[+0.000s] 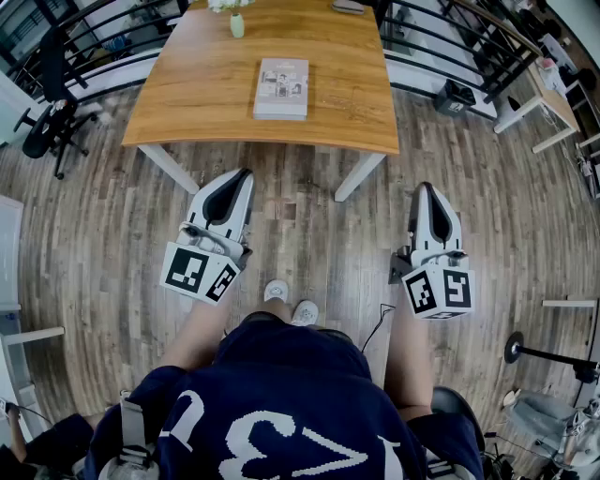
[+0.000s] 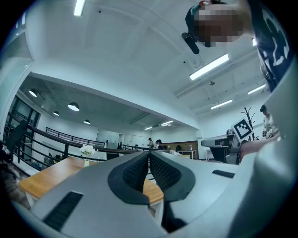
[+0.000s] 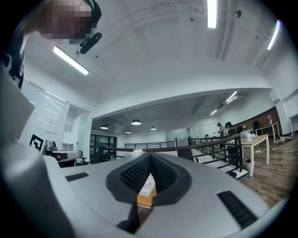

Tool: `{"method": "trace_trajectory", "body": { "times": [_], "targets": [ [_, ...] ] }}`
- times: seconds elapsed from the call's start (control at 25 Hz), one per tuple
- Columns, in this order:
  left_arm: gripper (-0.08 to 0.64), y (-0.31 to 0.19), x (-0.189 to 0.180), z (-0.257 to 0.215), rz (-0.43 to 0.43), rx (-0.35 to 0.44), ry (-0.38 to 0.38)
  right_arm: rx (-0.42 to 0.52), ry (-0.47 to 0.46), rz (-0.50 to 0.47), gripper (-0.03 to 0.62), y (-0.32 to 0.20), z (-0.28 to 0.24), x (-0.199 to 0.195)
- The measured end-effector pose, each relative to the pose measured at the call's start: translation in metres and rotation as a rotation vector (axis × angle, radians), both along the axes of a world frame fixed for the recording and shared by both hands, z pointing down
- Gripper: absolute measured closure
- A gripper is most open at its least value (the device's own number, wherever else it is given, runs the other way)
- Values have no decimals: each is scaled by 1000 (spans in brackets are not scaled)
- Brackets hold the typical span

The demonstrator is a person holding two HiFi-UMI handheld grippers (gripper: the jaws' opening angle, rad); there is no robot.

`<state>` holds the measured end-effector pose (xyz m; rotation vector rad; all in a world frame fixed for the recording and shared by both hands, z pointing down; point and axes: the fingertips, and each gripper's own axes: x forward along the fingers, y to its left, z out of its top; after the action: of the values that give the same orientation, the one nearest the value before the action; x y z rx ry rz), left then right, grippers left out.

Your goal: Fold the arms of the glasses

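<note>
1. You stand on a grey-brown wood plank floor [image 1: 94, 244], at the near side of a light wooden rectangular tabletop [image 1: 187, 84]. Your white shoes [image 1: 291, 302] show between the two tools.
2. Your left tongs [image 1: 244, 176] hang low on the left, over the floor, and point far toward the tabletop's near edge without reaching it. In the left gripper view their black ribbed pads [image 2: 136, 173] press together at the tip, with nothing held between them.
3. Your right tongs [image 1: 424, 189] hang on the right at much the same height, well apart from the left ones, also over bare floor. In the right gripper view the pads [image 3: 135, 175] meet at the tip and grip nothing. The slit below them shows only the tabletop and what lies on it.
4. A pale rectangular book [image 1: 281, 87] lies flat near the middle of the tabletop, well beyond both tongs.
5. A small pale vase of white flowers [image 1: 236, 21] stands upright toward the far edge, left of the book.
6. A small dark object [image 1: 349, 7] sits at the far edge, right of the vase, and it is too small to tell what it is.
7. I cannot make out the glasses in any view.
8. A black metal railing [image 1: 122, 37] runs beyond the tabletop on the far left, and a black office chair [image 1: 52, 122] stands on the floor to the left.
</note>
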<state>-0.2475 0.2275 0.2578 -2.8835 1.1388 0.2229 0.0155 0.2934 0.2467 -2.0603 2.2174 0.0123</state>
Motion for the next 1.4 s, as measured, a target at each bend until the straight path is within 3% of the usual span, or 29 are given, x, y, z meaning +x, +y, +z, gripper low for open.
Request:
{"method": "trace_trajectory", "body": {
  "times": [0.32,0.76,1.04,1.24,1.4],
  "targets": [
    [535,49,9,2,-23,8,7,19,-12,-42,568,50,2,1],
    [535,63,20,3,-40,7,-22,61,-48,-61,565,58,-4,7],
    [535,20,27,13,-39,-17,-20,50,-53,-70,565,16,1,9],
    [535,-41,40,15,-13,-27,-15,56,-36,-49,565,-42,-6,17],
    [535,-92,55,9,14,15,-42,82,-13,-22,565,-94,-17,23]
  ]
}}
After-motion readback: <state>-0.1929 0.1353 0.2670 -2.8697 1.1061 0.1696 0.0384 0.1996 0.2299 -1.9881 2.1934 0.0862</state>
